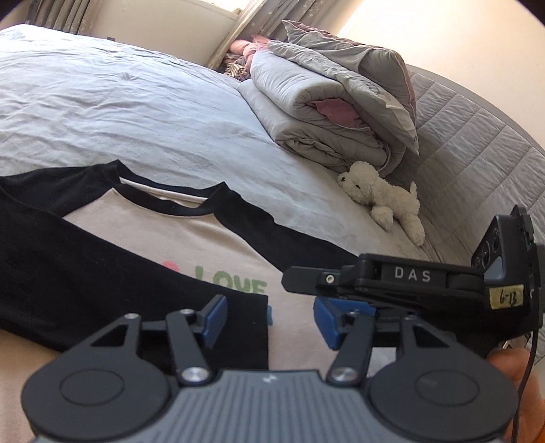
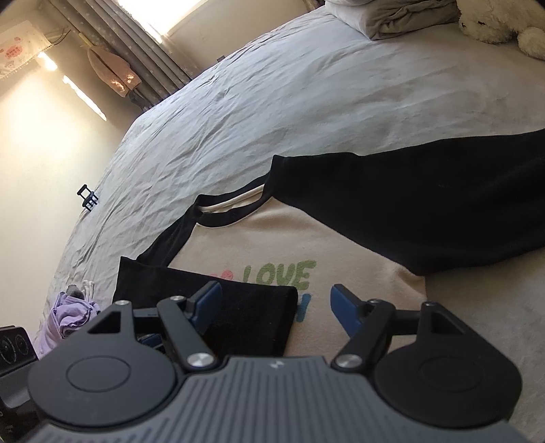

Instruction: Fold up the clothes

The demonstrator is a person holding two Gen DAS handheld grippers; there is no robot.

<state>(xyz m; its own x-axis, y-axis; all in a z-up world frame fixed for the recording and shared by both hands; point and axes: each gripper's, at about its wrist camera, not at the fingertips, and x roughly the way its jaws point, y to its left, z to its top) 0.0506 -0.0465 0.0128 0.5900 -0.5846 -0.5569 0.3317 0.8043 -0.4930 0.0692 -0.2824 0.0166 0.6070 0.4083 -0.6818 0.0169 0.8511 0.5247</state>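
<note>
A beige shirt [image 1: 143, 231] [image 2: 272, 238] with black sleeves and a green "LOVE" print lies flat on the bed. One black sleeve [image 1: 102, 279] [image 2: 238, 306] is folded across the chest, and its cuff ends near the print. The other sleeve [image 2: 425, 204] stretches out to the side. My left gripper [image 1: 272, 317] is open just above the folded cuff, its blue pads [image 1: 218, 313] apart and gripping nothing. My right gripper [image 2: 276, 303] is open over the chest beside that cuff, holding nothing. In the left wrist view it [image 1: 306, 276] reaches in from the right.
A folded grey quilt [image 1: 323, 102] and a white plush toy [image 1: 385, 201] [image 2: 494, 24] lie by the quilted headboard [image 1: 477, 136]. A purple garment [image 2: 71, 313] sits at the bed's edge. A small black object [image 2: 88, 197] rests on the wrinkled sheet [image 1: 136, 102].
</note>
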